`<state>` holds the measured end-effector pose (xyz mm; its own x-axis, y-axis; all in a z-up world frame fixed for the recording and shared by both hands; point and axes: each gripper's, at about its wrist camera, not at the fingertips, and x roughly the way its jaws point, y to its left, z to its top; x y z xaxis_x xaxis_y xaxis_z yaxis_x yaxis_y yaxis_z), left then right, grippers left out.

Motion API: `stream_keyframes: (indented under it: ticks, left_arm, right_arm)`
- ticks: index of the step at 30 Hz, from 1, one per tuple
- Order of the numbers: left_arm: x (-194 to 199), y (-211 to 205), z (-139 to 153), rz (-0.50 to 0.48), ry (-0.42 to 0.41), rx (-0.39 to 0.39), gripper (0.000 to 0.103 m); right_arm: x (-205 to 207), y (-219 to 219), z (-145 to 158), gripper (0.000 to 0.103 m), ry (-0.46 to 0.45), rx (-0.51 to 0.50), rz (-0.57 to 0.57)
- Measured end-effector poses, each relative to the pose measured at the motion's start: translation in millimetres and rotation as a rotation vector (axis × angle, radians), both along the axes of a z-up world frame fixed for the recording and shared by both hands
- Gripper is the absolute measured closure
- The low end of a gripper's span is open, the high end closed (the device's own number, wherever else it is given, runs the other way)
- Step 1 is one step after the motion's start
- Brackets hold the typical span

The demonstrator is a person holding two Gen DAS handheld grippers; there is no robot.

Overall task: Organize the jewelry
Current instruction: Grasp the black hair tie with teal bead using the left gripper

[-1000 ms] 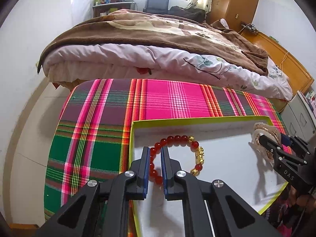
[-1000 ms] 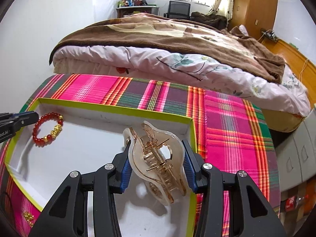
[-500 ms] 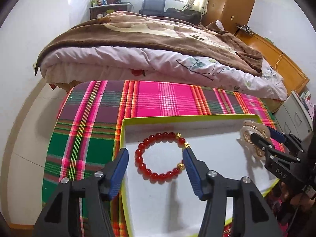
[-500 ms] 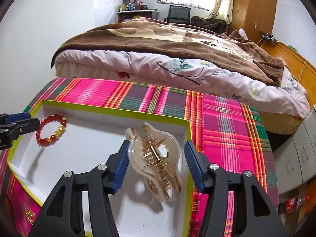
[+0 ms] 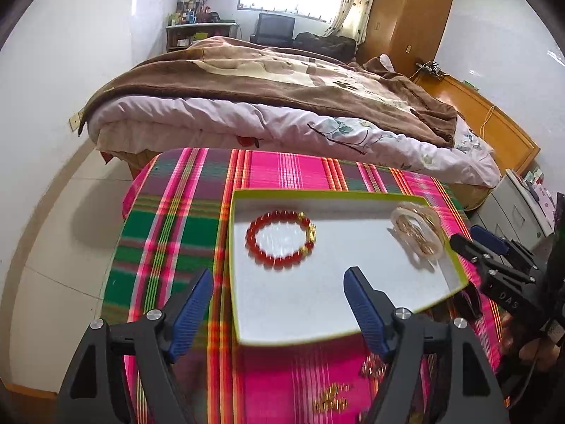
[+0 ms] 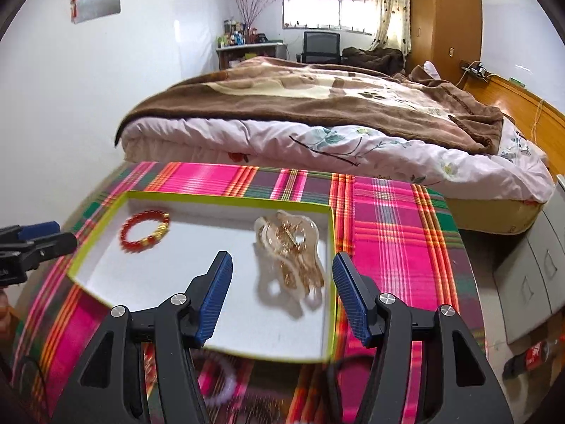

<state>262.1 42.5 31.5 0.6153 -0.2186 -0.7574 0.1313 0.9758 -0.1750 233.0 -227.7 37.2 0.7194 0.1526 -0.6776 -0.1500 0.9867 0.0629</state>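
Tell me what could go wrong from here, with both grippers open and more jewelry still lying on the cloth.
1. The tray overhangs loose pieces: a pale bead bracelet lies partly under its near edge, so reaching in may nudge the tray and shift the hair claw and red bracelet.
2. The small gold pieces are tiny and blurred; the left gripper could miss or scatter them.
3. The right gripper hangs open just before the hair claw and could snag it.

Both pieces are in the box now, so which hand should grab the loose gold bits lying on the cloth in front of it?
Probably left. The gold pieces lie on the plaid cloth just below the open left hand-held gripper. The right hand-held gripper, also open, hangs over the box by the hair claw.
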Motion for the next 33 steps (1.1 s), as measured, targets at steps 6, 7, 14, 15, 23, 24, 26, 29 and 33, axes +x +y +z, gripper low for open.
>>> stream_keyframes:
  ticks: [6,7,14,15,23,24,26,29,33]
  left_arm:
    - [-43.2,3.5,6.3,-0.015,-0.028,-0.003,0.027]
    - [-50.7,3.5,7.0,-0.021,-0.035,-0.004,0.027]
    - [-93.6,-1.6,-6.2,-0.078,-0.015,-0.042,0.027]
    - [-98.8,-2.9,-10.3,-0.084,-0.006,-0.050,0.027]
    - [-125.2,-29.9,-39.4,-0.185,0.057,-0.064,0.027]
    - [-127.0,-33.9,-41.9,-0.190,0.061,-0.056,0.027]
    - [-128.8,-39.0,-44.8,-0.198,0.067,-0.050,0.027]
    - [-131.3,-46.0,-48.7,-0.209,0.075,-0.048,0.027]
    - [-132.3,-53.8,-57.7,-0.208,0.101,-0.021,0.038]
  right_arm:
    - [-42.3,-13.5,7.5,0.043,-0.031,0.043,0.004]
    - [-48.1,-15.9,7.6,0.043,-0.034,0.050,0.004]
    - [-88.0,-29.3,1.9,0.043,-0.034,0.093,0.002]
    - [-91.8,-30.0,0.3,0.043,-0.031,0.092,0.001]
    - [-122.1,-34.0,-15.2,0.043,-0.016,0.089,0.009]
    - [-124.5,-34.9,-16.9,0.043,-0.016,0.081,0.006]
    - [-128.6,-39.5,-20.5,0.043,-0.014,0.076,-0.004]
    - [-128.8,-45.8,-28.3,0.043,0.013,0.063,-0.022]
    - [-132.1,-52.6,-35.7,0.043,0.026,0.052,-0.036]
